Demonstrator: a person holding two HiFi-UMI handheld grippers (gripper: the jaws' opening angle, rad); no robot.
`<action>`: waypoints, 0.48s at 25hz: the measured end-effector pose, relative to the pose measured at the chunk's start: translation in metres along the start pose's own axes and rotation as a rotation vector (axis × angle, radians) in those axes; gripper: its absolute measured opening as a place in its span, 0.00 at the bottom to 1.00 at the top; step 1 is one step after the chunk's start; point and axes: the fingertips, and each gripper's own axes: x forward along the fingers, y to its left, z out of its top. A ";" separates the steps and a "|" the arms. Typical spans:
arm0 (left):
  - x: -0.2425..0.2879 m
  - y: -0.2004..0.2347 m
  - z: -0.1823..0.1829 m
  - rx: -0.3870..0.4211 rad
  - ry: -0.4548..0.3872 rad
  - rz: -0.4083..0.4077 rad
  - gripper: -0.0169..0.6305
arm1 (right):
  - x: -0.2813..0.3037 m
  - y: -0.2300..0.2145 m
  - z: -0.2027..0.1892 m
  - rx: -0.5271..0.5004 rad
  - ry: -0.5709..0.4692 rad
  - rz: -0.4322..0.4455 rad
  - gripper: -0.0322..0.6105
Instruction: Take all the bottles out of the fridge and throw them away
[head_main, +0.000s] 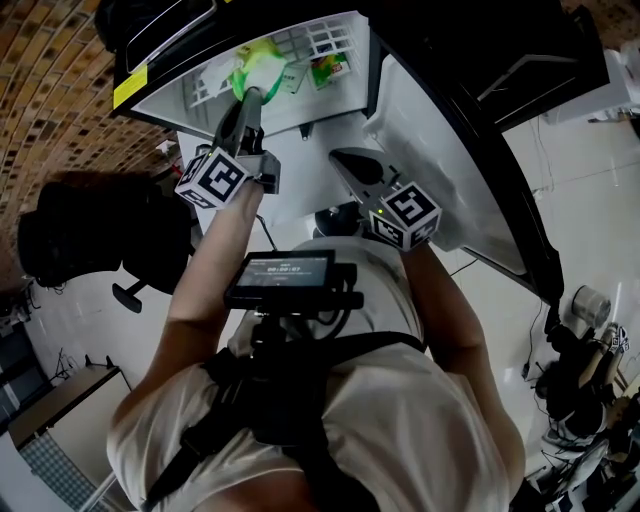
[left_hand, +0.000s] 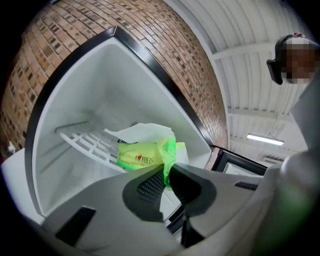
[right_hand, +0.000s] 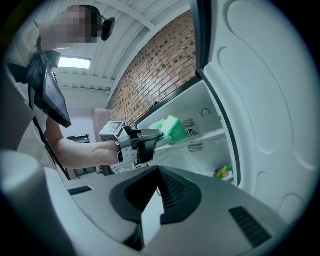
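Clamping the near end of a green pack (left_hand: 145, 157), the left gripper (left_hand: 167, 175) has its jaws almost together, with the soft wrapper pinched between the tips. The pack hangs inside the open fridge (left_hand: 75, 100), just in front of a white wire shelf (left_hand: 85, 137), at the centre of the left gripper view. The right gripper (right_hand: 159, 172) has its jaws together with nothing between them.

In the head view the left forearm (head_main: 215, 260) is stretched straight up the frame from the body into the fridge, with the gripper held level. The right arm is bent. Its gripper stops short of the fridge at centre right, beside the open door (head_main: 430, 130).

There are two grippers, each with one marker cube (head_main: 215, 178). The head view shows two packs: the held one at upper centre and a second pack (head_main: 328, 68) to its right, by the wire shelf. The right gripper view shows one colourful pack (right_hand: 223, 172) low in the fridge. I cannot tell whether it is that second one.

The held pack's long axis runs left to right across the left gripper view, with its right end in the jaws and its white part on top.
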 end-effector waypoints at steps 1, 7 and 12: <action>-0.001 -0.003 0.001 -0.017 -0.009 -0.027 0.07 | 0.001 0.001 0.000 0.000 0.000 0.003 0.06; -0.014 -0.015 0.006 -0.169 -0.087 -0.156 0.07 | 0.006 0.010 0.000 -0.010 0.002 0.019 0.06; -0.024 -0.012 0.006 -0.204 -0.104 -0.170 0.07 | 0.008 0.014 -0.002 -0.017 0.016 0.019 0.06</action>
